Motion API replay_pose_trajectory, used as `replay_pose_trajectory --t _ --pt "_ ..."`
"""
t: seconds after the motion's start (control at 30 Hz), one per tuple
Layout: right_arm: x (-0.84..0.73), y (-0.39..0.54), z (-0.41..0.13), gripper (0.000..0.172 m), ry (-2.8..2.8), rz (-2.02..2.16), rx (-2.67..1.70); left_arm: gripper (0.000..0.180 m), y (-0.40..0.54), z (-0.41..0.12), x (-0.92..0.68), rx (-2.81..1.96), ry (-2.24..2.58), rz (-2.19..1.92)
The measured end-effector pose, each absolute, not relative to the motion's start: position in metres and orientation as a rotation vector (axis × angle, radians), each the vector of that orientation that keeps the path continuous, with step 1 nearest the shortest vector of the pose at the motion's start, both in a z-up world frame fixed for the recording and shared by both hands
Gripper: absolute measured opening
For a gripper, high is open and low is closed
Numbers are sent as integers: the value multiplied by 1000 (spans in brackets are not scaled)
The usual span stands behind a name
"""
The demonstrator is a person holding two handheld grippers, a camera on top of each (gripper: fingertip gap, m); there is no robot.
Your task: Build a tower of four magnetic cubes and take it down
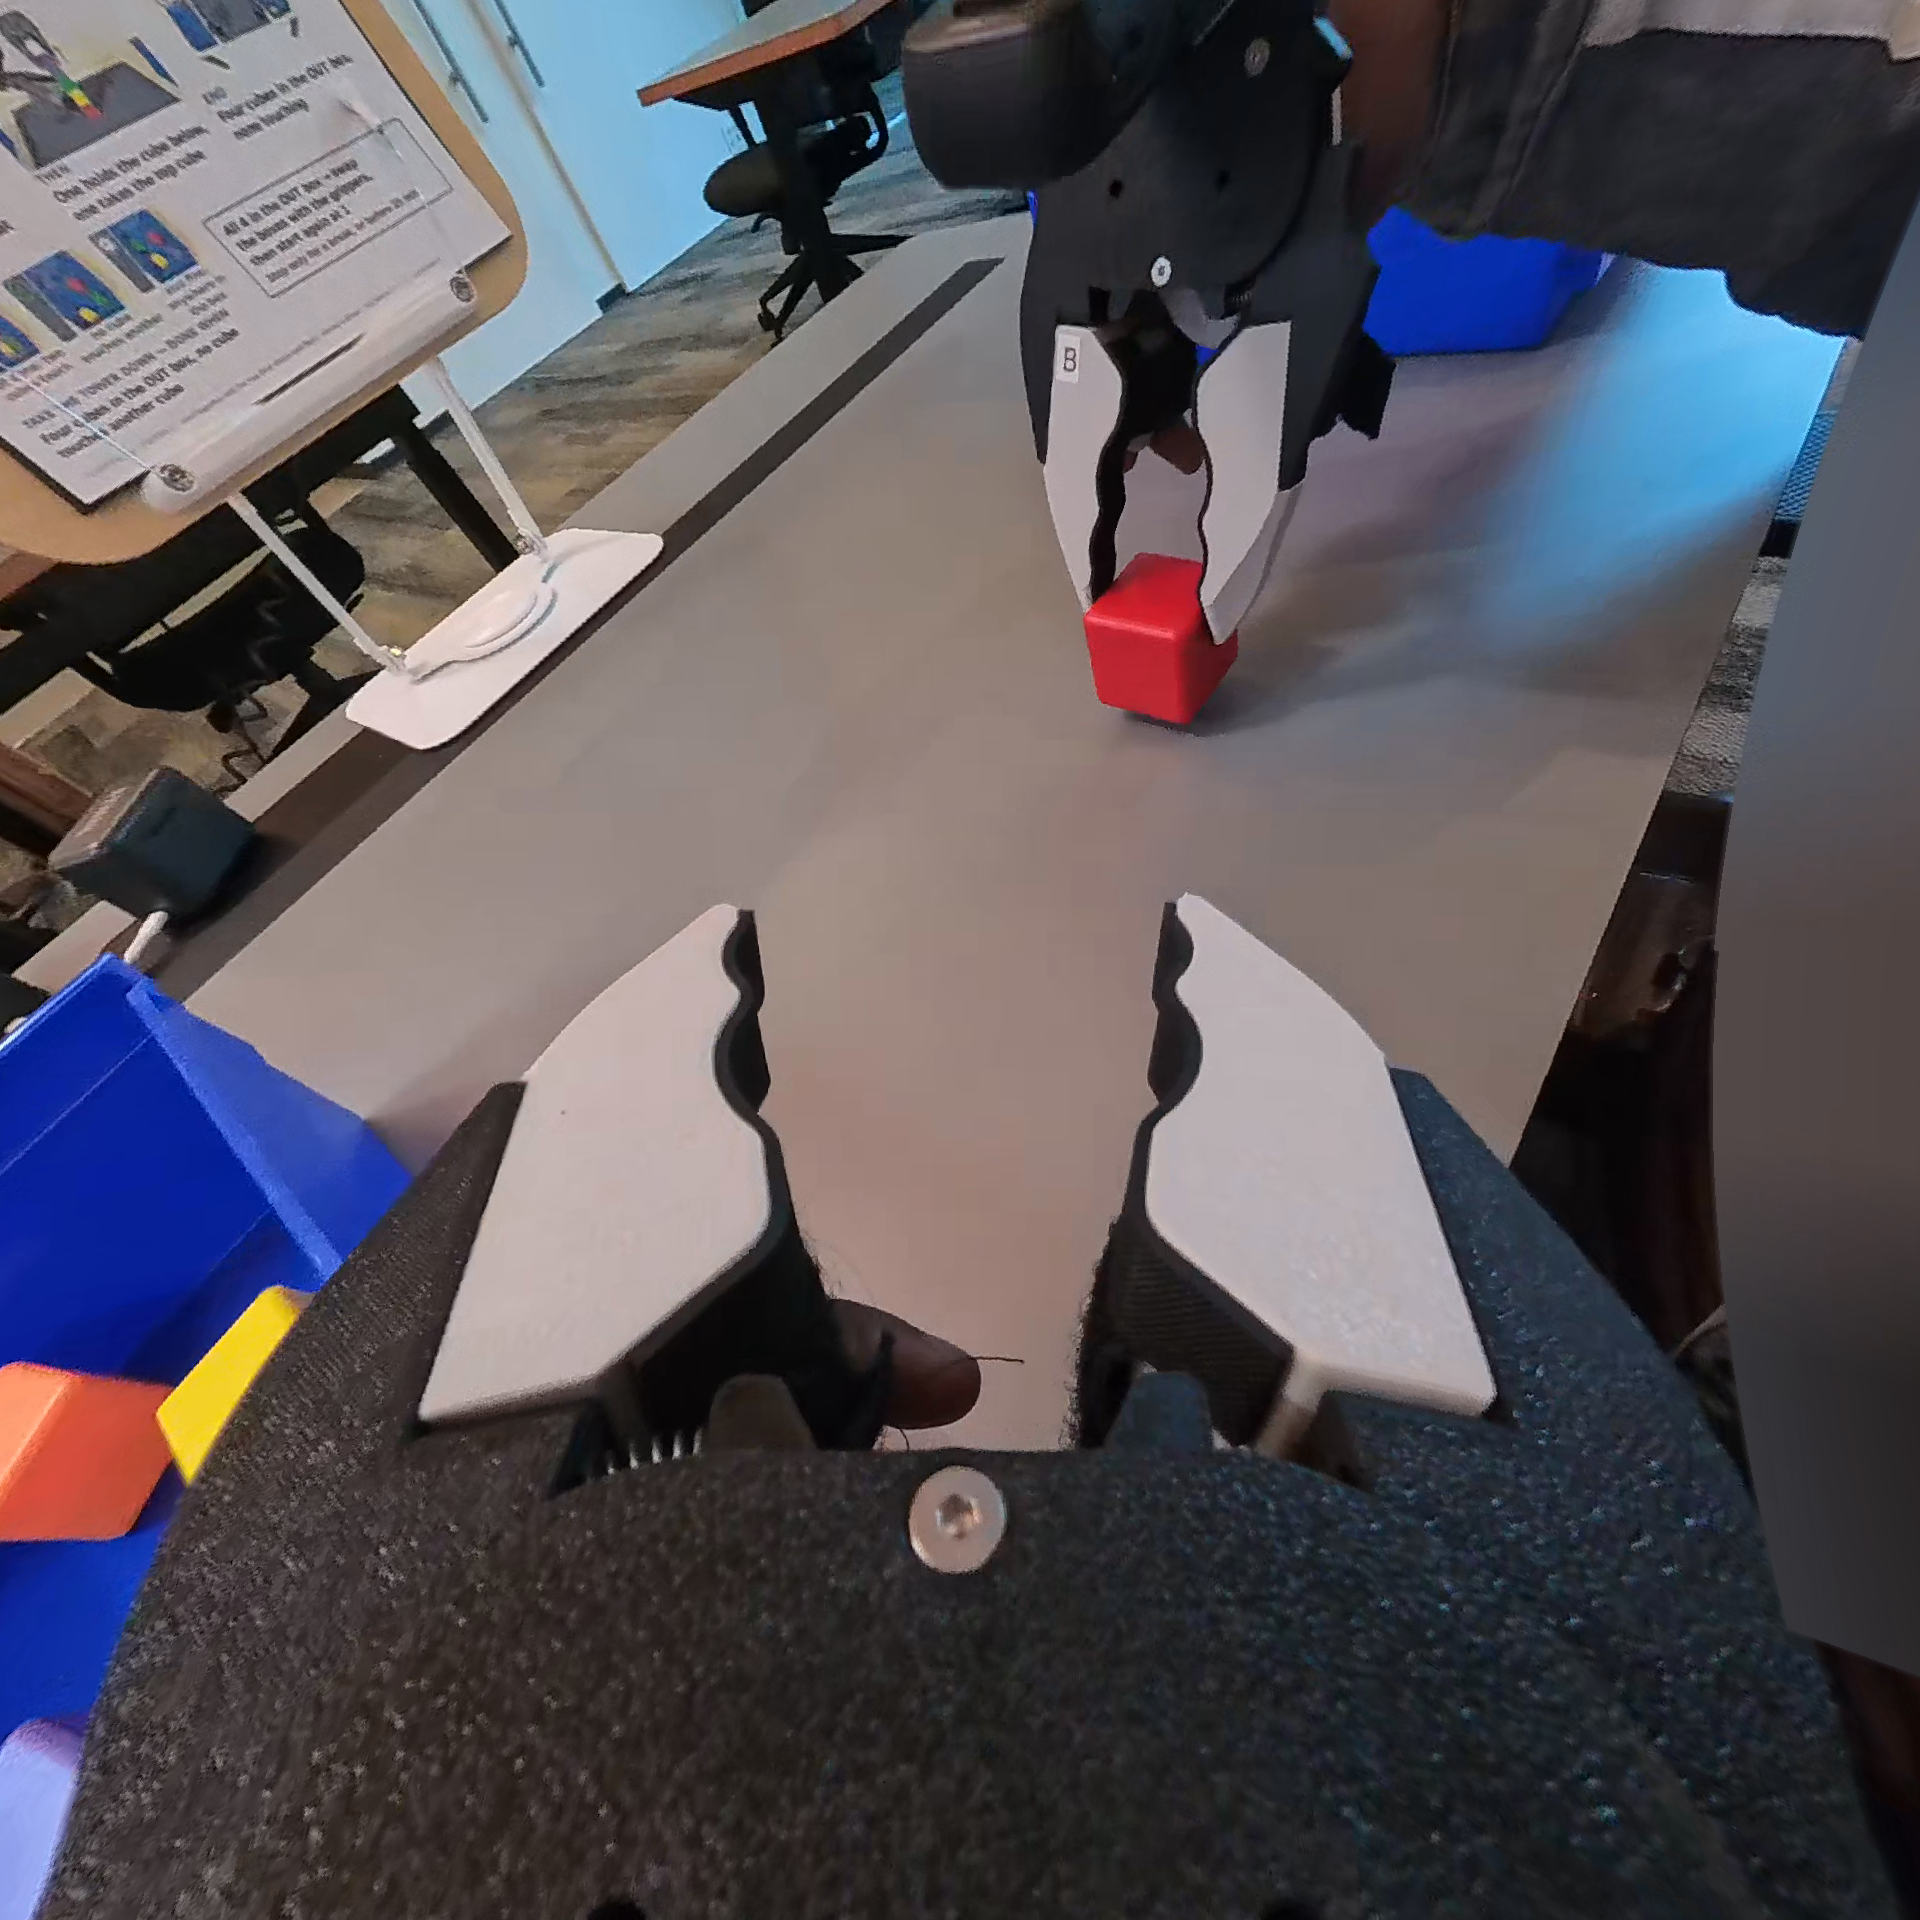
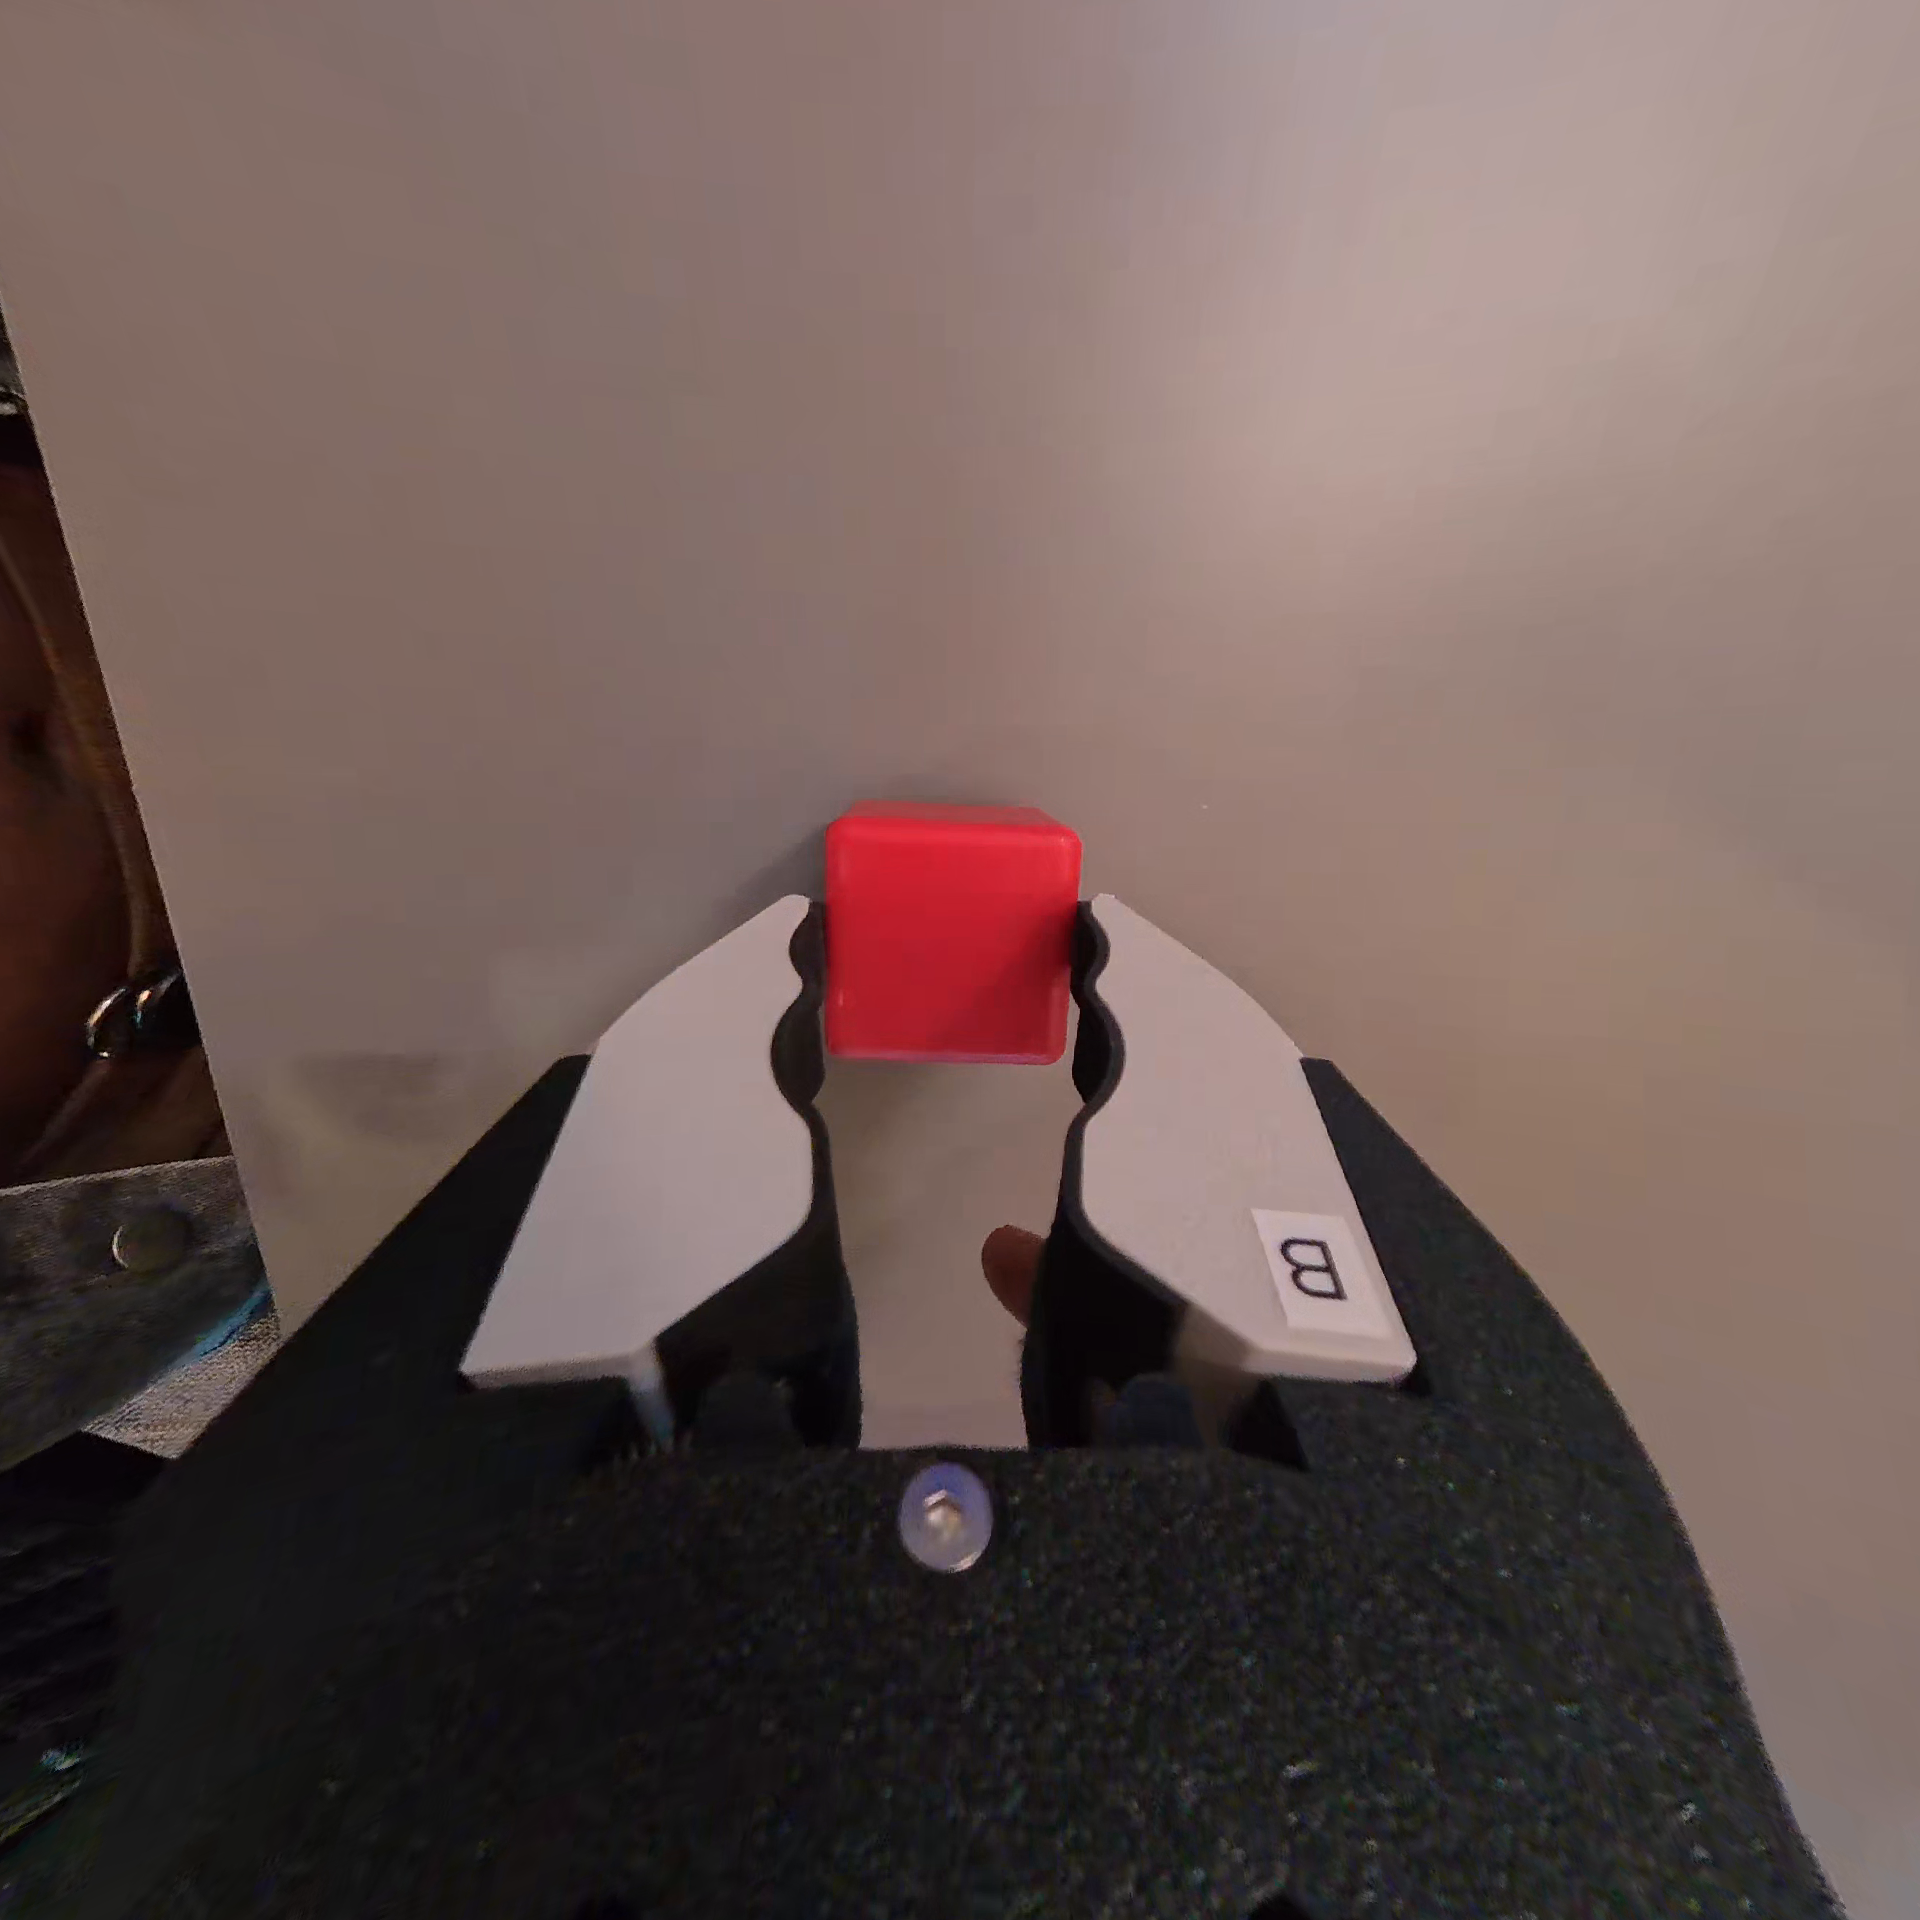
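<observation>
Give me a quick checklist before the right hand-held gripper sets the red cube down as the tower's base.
1. Red cube clamped by both pads of right hand-held gripper: ok.
2. Cube square in the grip: ok.
3. Cube flat on the table: cannot tell; it looks at or just above the surface.
4. Table around the cube free of other things: ok.
5. Left hand-held gripper open, holding nothing: ok.
6. Next cubes ready: orange cube and yellow cube in blue bin: ok.
</observation>
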State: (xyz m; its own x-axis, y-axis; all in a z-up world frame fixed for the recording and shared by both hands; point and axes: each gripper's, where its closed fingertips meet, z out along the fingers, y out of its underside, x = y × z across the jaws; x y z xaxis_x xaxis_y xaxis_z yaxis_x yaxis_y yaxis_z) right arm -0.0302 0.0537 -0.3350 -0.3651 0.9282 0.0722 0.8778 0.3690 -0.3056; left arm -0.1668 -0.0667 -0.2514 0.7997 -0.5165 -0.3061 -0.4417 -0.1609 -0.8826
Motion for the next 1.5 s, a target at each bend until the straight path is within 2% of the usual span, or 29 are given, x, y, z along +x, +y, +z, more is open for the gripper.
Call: replay_pose_trajectory --t 0.47,0.63,0.87,1.0,1.2,1.3,1.5 --pt "-29 54 -342 45 -2389 323 -1629 72 -70 -254 -173 -1798 749 -42" --pt "-34 56 -331 71 -2288 400 -1620 73 -75 -242 -190 -1806 682 -7" --pt "-33 52 -283 73 -1989 659 -1521 73 -84 -227 -306 -2061 508 284" --pt "-24 49 -274 71 -1948 712 -1490 69 -87 -254 -379 -2373 750 434" --pt "-21 48 -278 69 -1920 746 -1492 63 -79 -305 -432 -2791 849 266" --pt "-19 51 -281 69 -1915 749 -1505 64 -72 -323 -447 -2874 885 293" --pt "-16 57 -279 68 -1880 761 -1512 53 -64 -344 -452 -2890 902 212"
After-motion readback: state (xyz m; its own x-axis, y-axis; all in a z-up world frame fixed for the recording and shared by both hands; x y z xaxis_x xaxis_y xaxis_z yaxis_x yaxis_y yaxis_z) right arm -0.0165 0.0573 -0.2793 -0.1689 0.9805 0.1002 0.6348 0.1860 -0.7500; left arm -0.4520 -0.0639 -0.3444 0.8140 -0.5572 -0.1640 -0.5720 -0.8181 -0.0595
